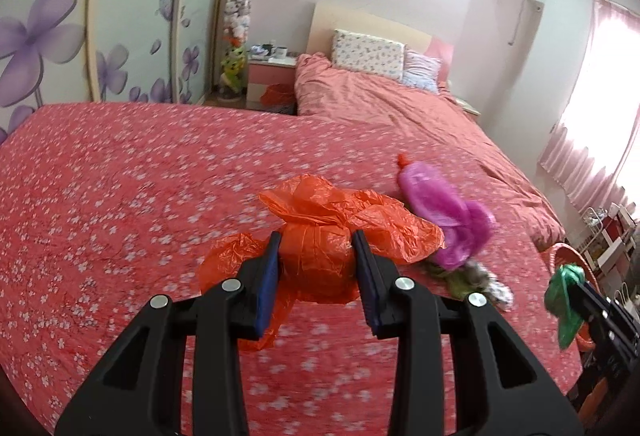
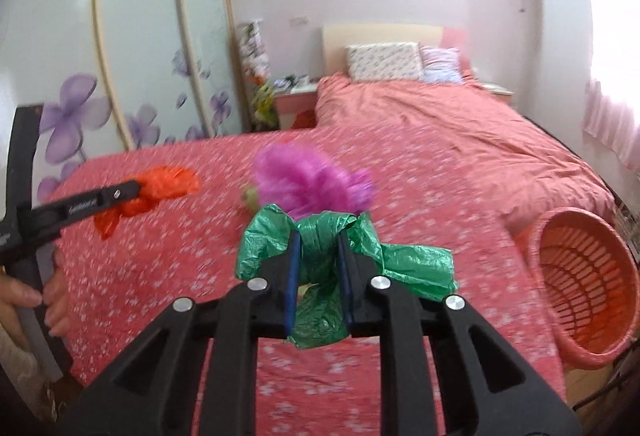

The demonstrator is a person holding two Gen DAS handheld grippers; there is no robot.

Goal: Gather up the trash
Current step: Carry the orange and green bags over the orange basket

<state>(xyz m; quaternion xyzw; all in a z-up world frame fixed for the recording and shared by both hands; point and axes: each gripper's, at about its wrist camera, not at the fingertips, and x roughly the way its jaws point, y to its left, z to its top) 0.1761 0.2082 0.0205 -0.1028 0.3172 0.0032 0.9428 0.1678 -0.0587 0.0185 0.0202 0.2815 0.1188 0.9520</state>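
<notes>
My left gripper (image 1: pixel 316 248) is shut on an orange plastic bag (image 1: pixel 320 236), a knotted bundle held just above the red flowered bedspread (image 1: pixel 120 196). From the right wrist view the orange bag (image 2: pixel 160 188) shows at the left in the left gripper (image 2: pixel 138 192). My right gripper (image 2: pixel 318 248) is shut on a crumpled green plastic bag (image 2: pixel 408 268) above the bed. It shows in the left wrist view (image 1: pixel 576 286) at the right edge with the green bag (image 1: pixel 564 300). A purple plastic bag (image 1: pixel 444 212) lies on the bed beyond both; it also shows in the right wrist view (image 2: pixel 308 184).
An orange slatted basket (image 2: pixel 588 284) stands off the bed's right edge, its rim also in the left wrist view (image 1: pixel 568 256). A small crumpled grey-green scrap (image 1: pixel 476 280) lies by the purple bag. Pink duvet (image 1: pixel 400 108), pillows and a nightstand (image 1: pixel 272 76) are at the back.
</notes>
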